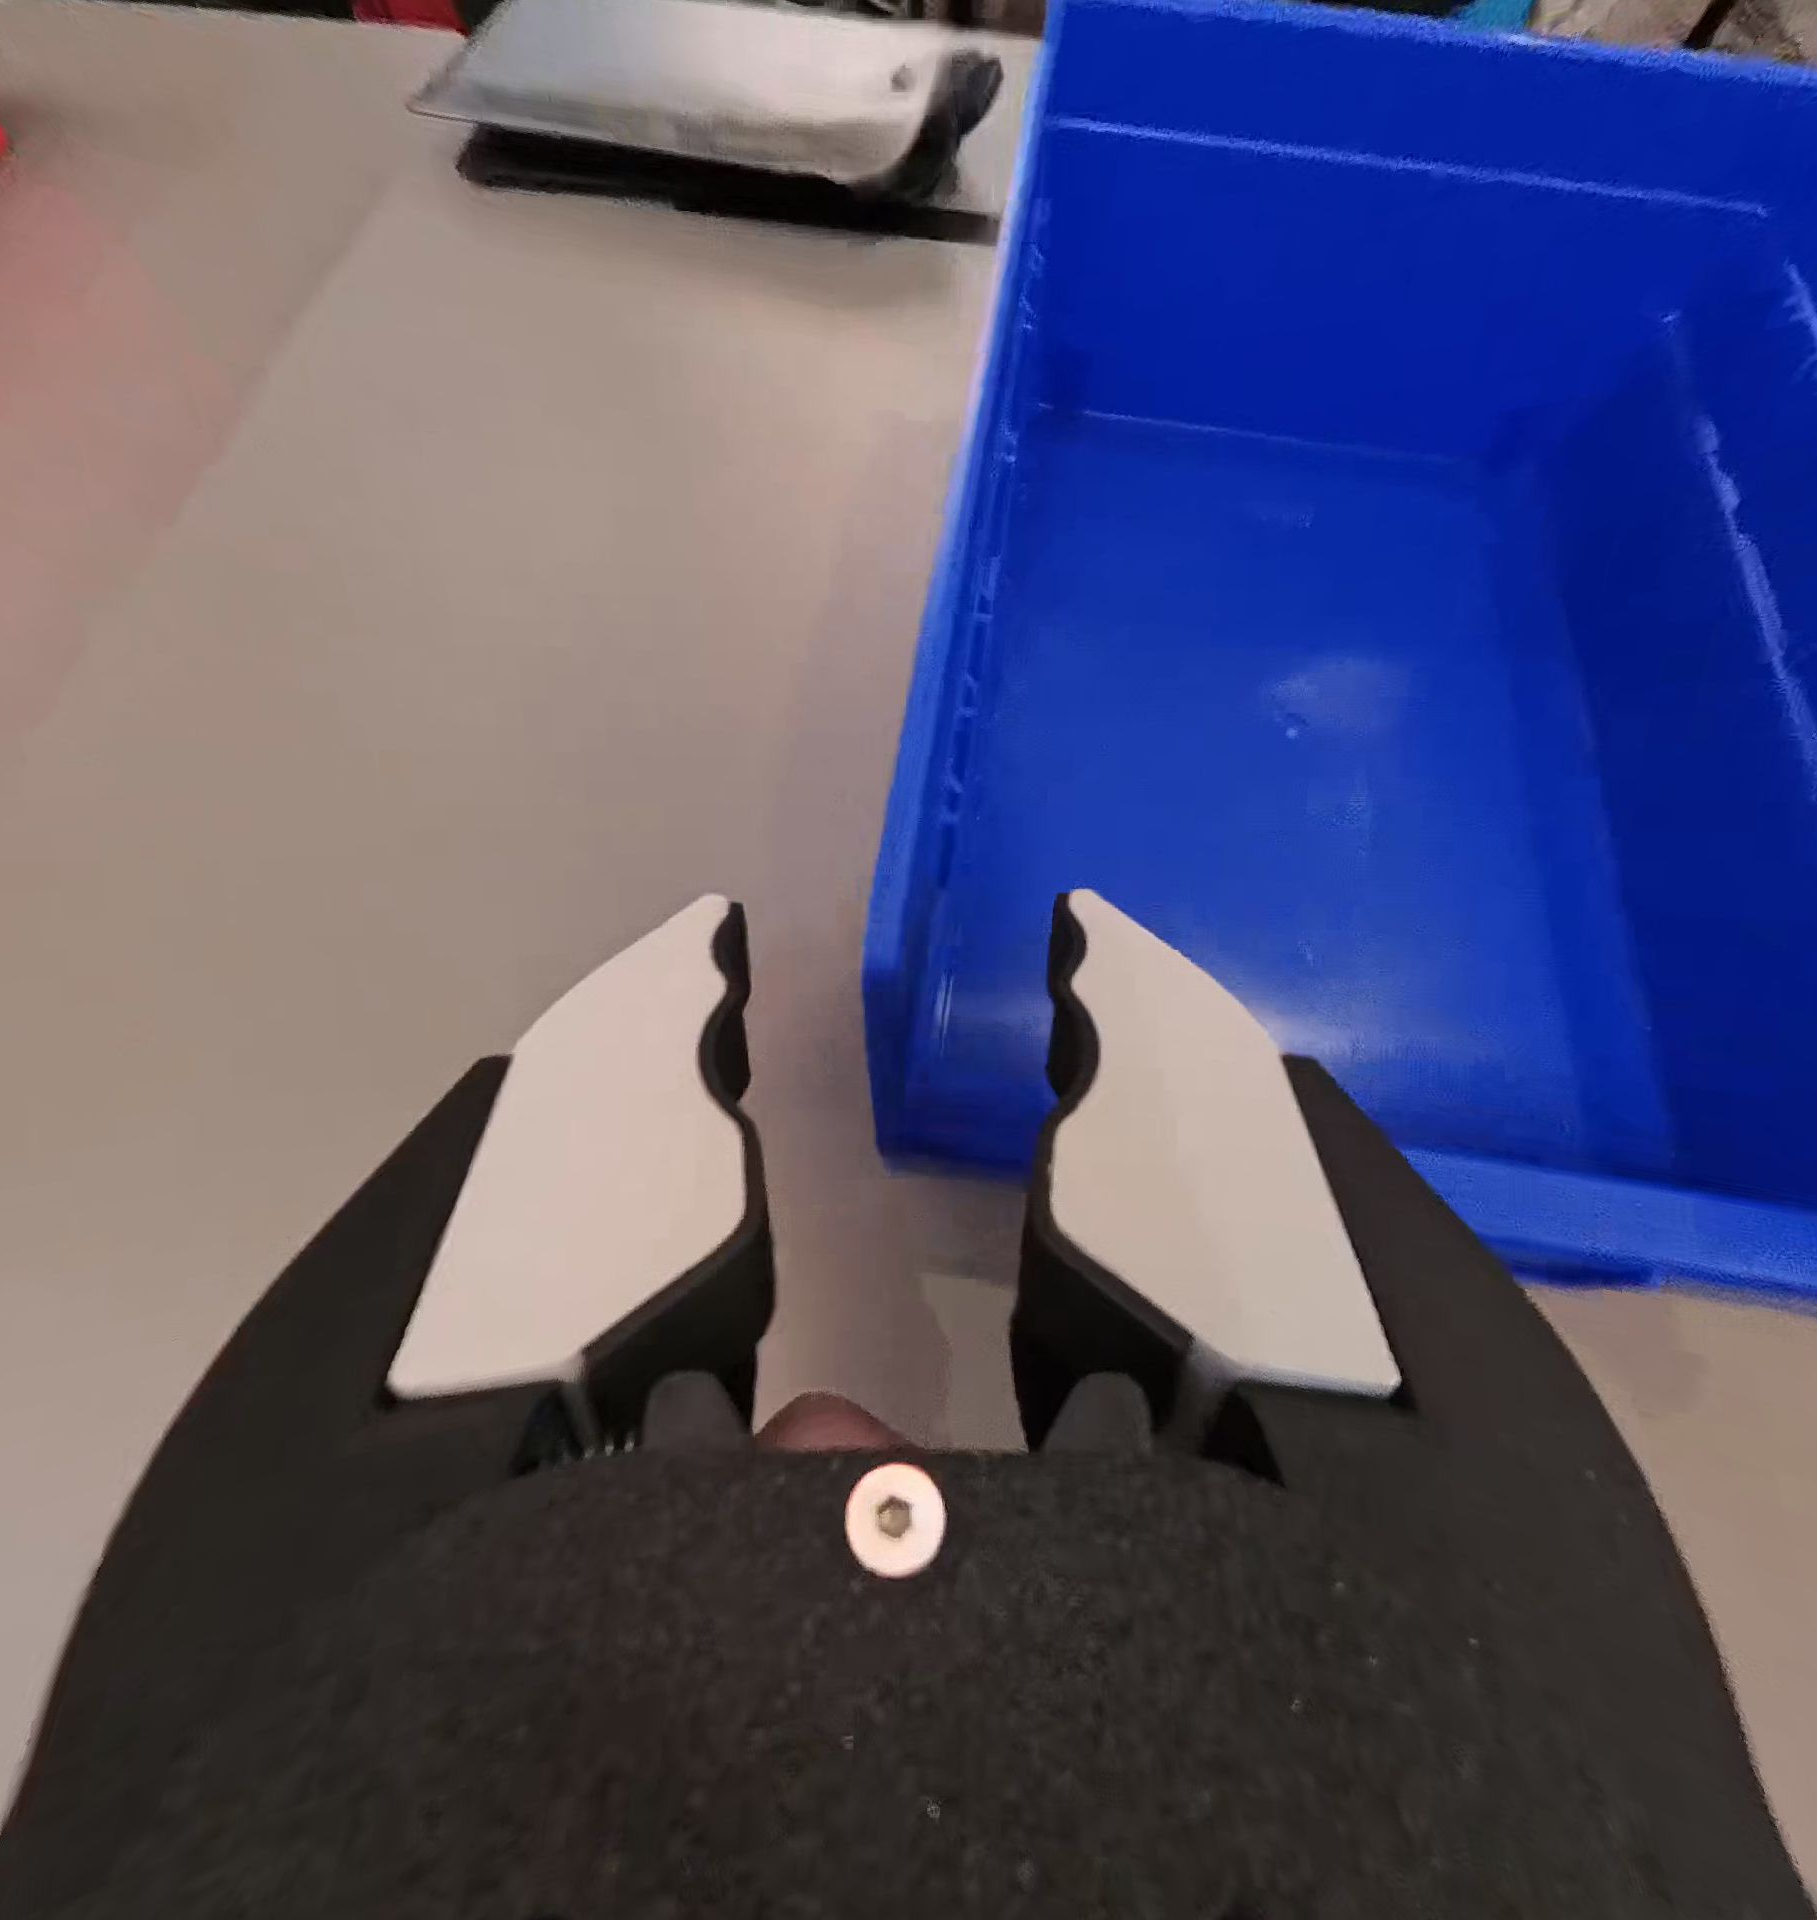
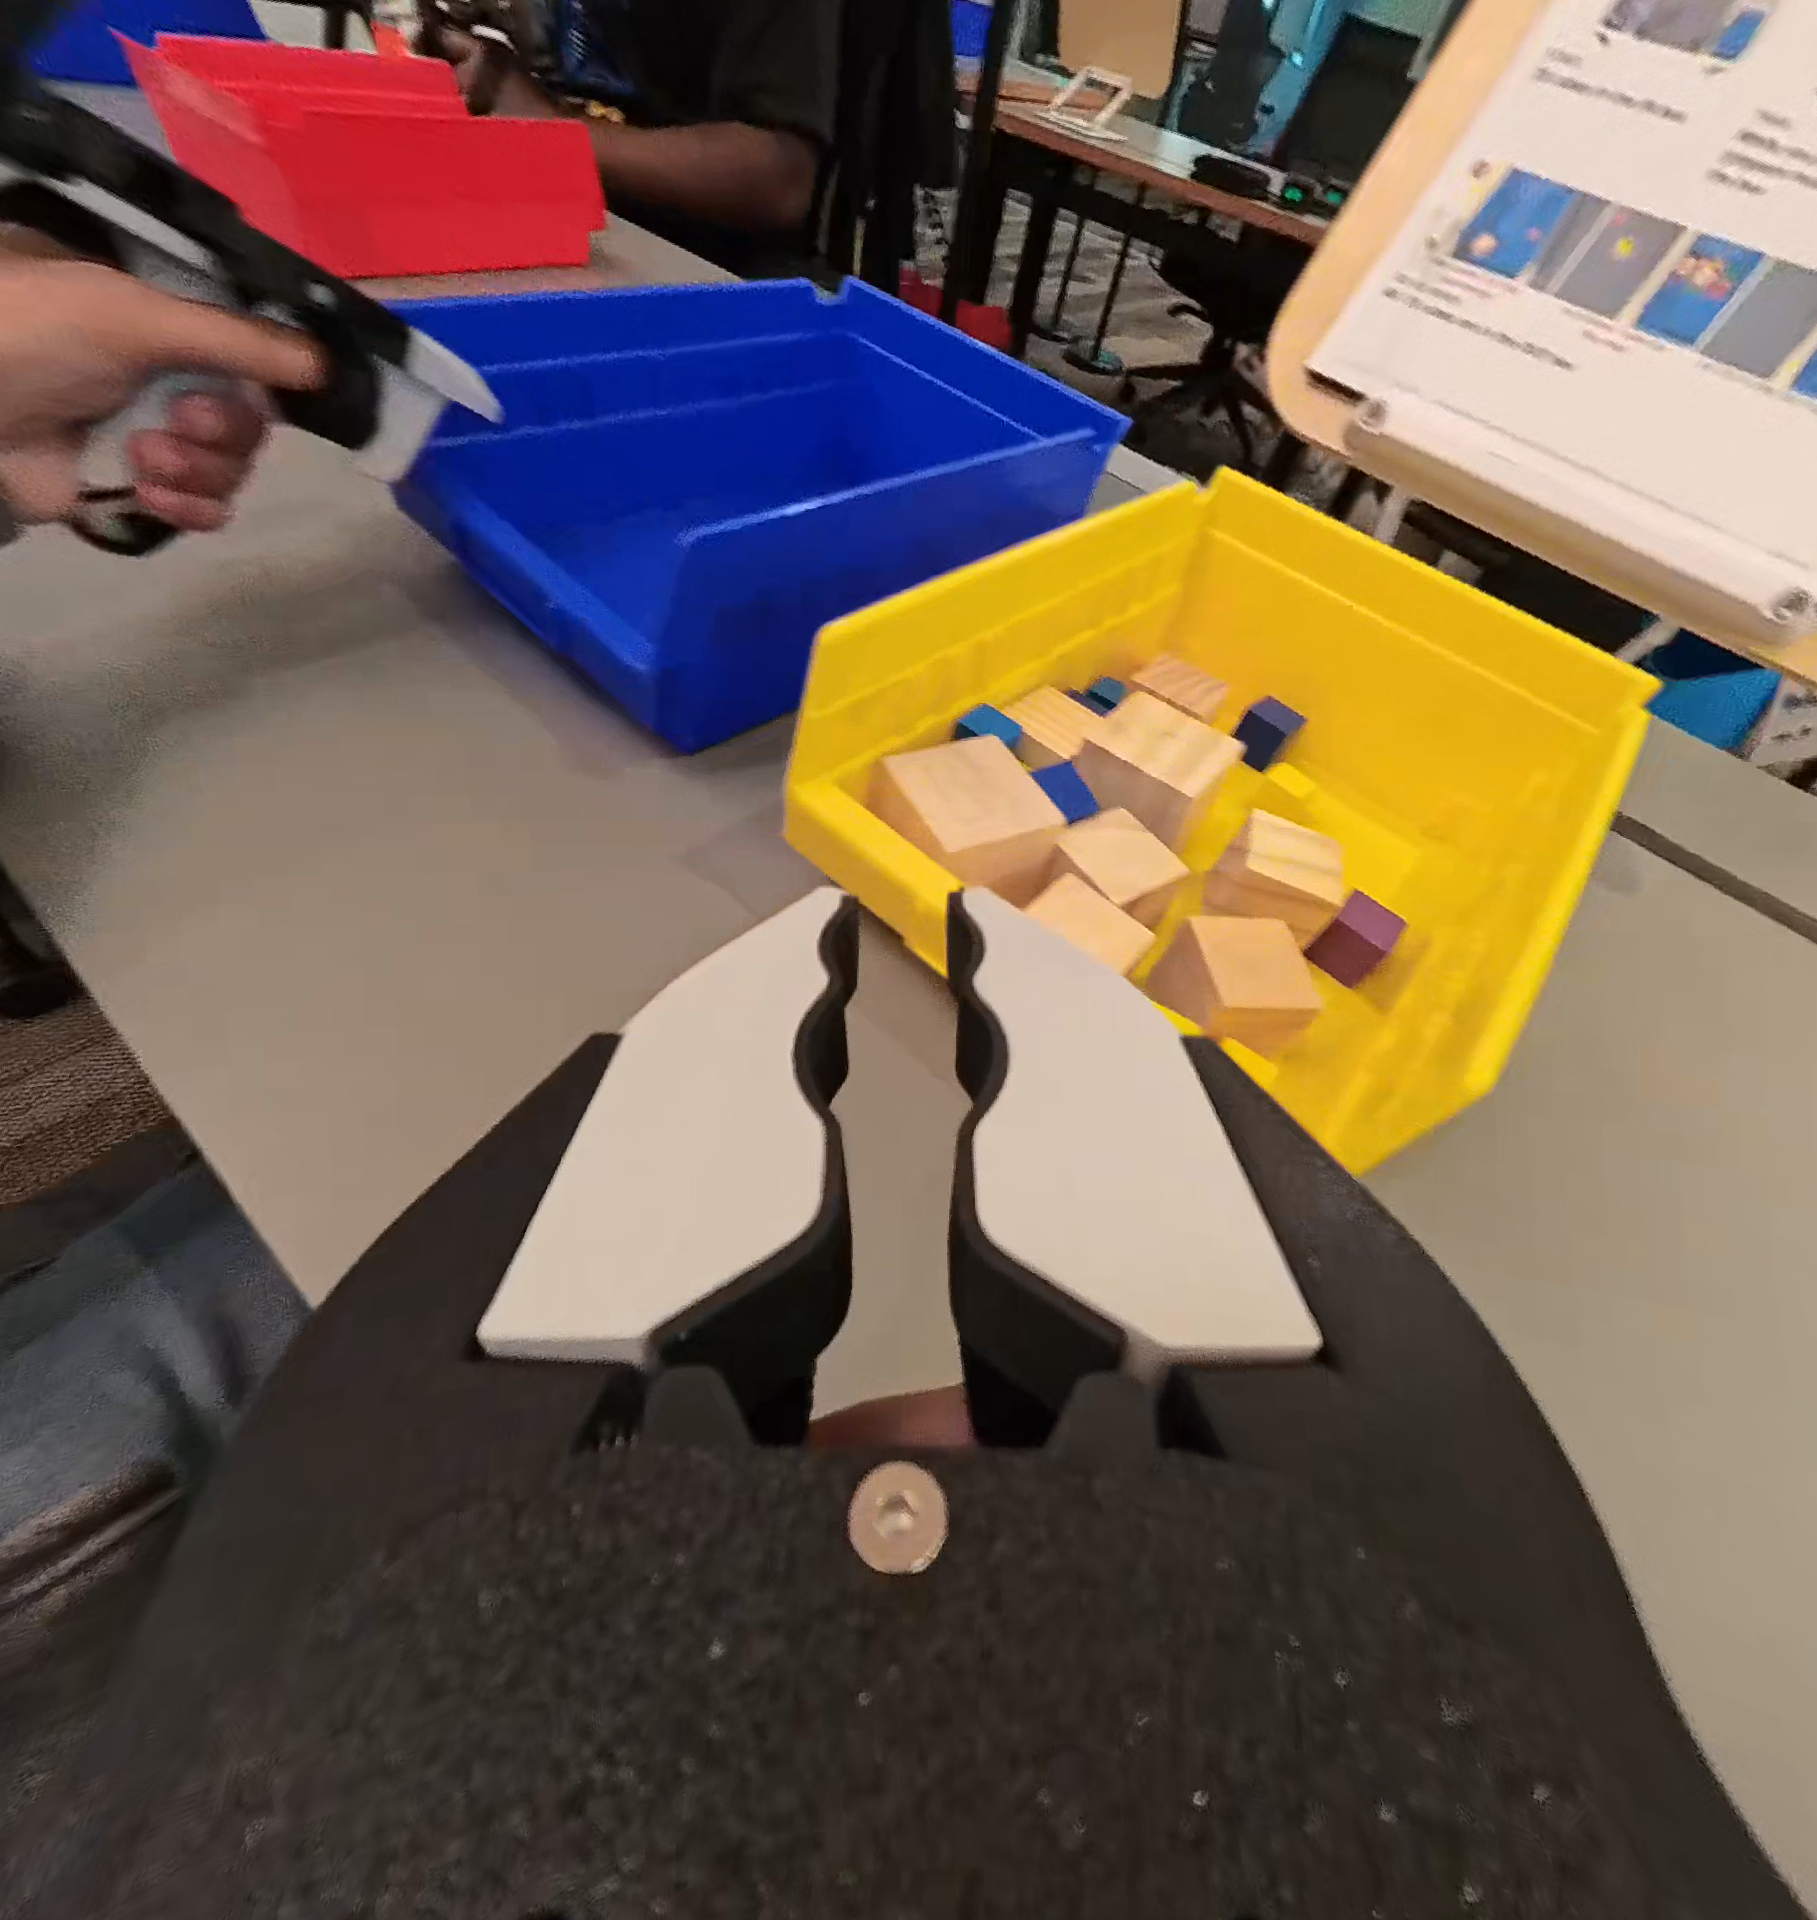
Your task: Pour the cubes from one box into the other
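Note:
An empty blue box [image 1: 1403, 665] stands on the grey table; it also shows in the right wrist view [image 2: 738, 499]. A yellow box [image 2: 1403, 644] to its right holds several wooden cubes [image 2: 966, 810] and small blue and purple cubes [image 2: 1356, 935]. My left gripper [image 1: 899, 909] is open and empty, hovering over the blue box's near left corner; it also shows in the right wrist view [image 2: 436, 405], held in a hand. My right gripper [image 2: 902, 904] is open with a narrow gap, empty, just short of the yellow box's near corner.
Red boxes [image 2: 384, 166] stand at the table's far side, with a person seated behind them. A board with printed sheets [image 2: 1610, 260] leans at the right. A dark flat device [image 1: 717, 114] lies on the table beyond the blue box's left side.

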### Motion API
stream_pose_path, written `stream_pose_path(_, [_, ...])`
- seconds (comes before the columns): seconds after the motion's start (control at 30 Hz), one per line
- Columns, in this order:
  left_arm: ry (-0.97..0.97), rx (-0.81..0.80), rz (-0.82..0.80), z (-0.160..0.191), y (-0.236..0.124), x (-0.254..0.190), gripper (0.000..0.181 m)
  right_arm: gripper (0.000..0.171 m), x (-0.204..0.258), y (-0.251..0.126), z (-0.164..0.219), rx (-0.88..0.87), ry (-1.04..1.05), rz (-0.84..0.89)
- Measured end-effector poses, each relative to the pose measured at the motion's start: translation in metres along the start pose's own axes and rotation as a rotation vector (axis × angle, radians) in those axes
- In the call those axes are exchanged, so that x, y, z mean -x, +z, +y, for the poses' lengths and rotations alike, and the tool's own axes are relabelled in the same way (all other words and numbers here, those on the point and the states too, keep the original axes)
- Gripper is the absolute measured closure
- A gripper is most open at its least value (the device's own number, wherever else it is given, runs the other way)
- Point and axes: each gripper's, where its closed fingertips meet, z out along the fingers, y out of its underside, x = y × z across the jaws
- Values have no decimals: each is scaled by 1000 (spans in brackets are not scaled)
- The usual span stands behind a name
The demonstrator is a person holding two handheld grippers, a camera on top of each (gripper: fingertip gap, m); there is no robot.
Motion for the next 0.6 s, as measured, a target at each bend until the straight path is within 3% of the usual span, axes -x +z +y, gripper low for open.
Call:
stream_pose_path(0.07, [-41, 30, 86, 2, 14, -3, 151, 156, 15, 5, -2, 1, 5, -35])
stream_pose_path(0.1, [-64, 7, 132, -1, 13, -6, 175, 156, 22, 8, -1, 10, 16, -58])
stream_pose_path(0.27, [26, 6, 91, 21, -17, -20, 178, 154, 63, 29, 17, 105, -36, -200])
stream_pose_path(0.37, [-19, -7, 56, 46, -53, -28, 178, 143, 86, 54, 21, 162, 50, -231])
stream_pose_path(0.5, [-134, -36, 61, 79, -100, -42, 176, 127, 94, 86, 16, 148, 173, -93])
stream_pose_path(0.53, [-138, -37, 45, 86, -110, -44, 176, 126, 100, 92, 20, 171, 202, -85])
stream_pose_path(0.6, [-124, -37, 33, 98, -127, -49, 177, 139, 112, 100, 33, 243, 267, -90])
